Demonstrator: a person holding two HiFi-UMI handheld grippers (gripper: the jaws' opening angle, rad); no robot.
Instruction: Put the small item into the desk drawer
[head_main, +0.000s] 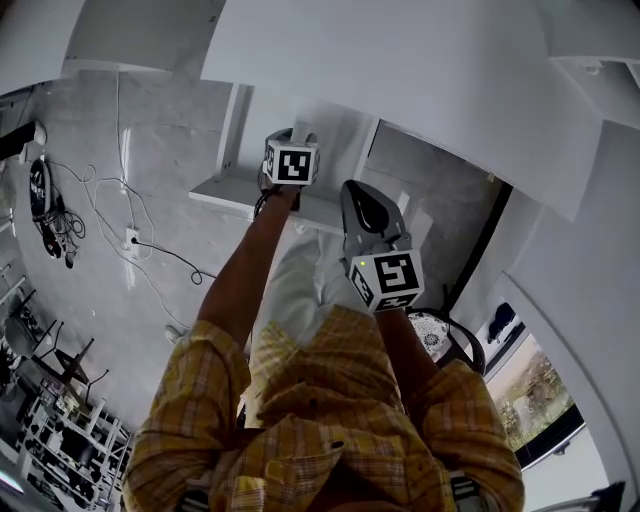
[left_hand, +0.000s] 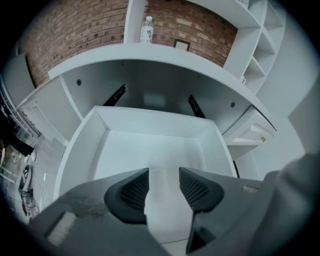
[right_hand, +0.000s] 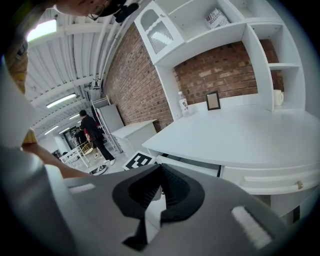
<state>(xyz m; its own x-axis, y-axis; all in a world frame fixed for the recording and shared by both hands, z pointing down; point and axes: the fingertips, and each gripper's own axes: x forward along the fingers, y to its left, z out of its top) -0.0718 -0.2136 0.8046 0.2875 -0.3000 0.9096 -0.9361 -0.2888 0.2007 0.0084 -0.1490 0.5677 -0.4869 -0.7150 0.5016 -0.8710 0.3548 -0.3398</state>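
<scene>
The white desk drawer (left_hand: 150, 117) stands pulled out under the desk top, and my left gripper (left_hand: 164, 174) hangs over its front part with the jaws apart. A pale white small item (left_hand: 165, 205) shows between the jaws; I cannot tell whether the pads touch it. In the head view the left gripper (head_main: 290, 145) reaches into the drawer (head_main: 225, 190). My right gripper (head_main: 358, 200) is held back to the right of the drawer. Its jaws (right_hand: 159, 175) meet at the tips with nothing between them. From there the open drawer (right_hand: 195, 165) is seen side-on.
On the desk top stand a water bottle (left_hand: 146, 30) and a small picture frame (left_hand: 181, 45), with shelves (left_hand: 250, 30) at the right. A closed drawer (left_hand: 252, 132) lies right of the open one. Cables (head_main: 60, 215) lie on the floor. People (right_hand: 92, 130) stand far off.
</scene>
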